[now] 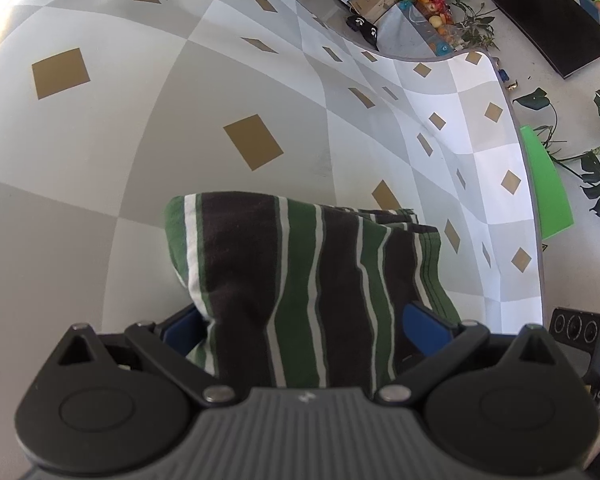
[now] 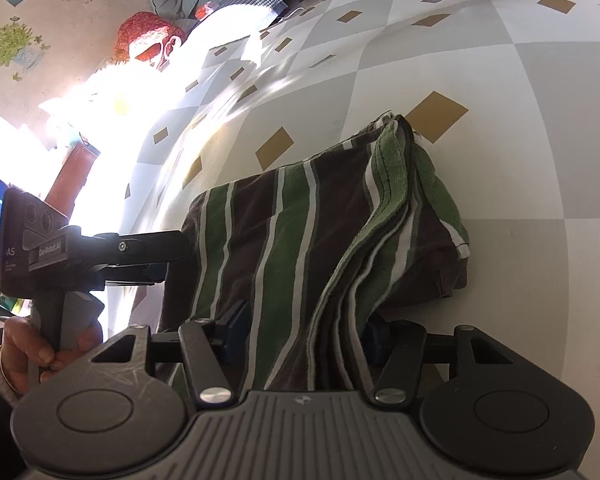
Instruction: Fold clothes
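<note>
A folded garment (image 1: 300, 272) with green, dark brown and white stripes lies bunched on the checked tablecloth (image 1: 240, 80). It fills the gap between the blue pads (image 1: 424, 322) of my left gripper (image 1: 300, 320), which is shut on its near end. In the right wrist view the same garment (image 2: 284, 232) shows its stacked folded edges on the right side. My right gripper (image 2: 304, 328) is shut on it, with cloth pinched between its blue pads (image 2: 236, 320). A hand (image 2: 28, 348) holds the other tool's handle at the left, and that tool's fingers reach the garment's left edge.
The tablecloth (image 2: 500, 80) has grey and white squares with tan diamonds. The table's edge (image 1: 536, 200) curves down the right, with a green board (image 1: 548, 184), plants (image 1: 596, 184) and a black panel (image 1: 556, 24) on the floor beyond. Strong glare and clutter fill the right view's left side.
</note>
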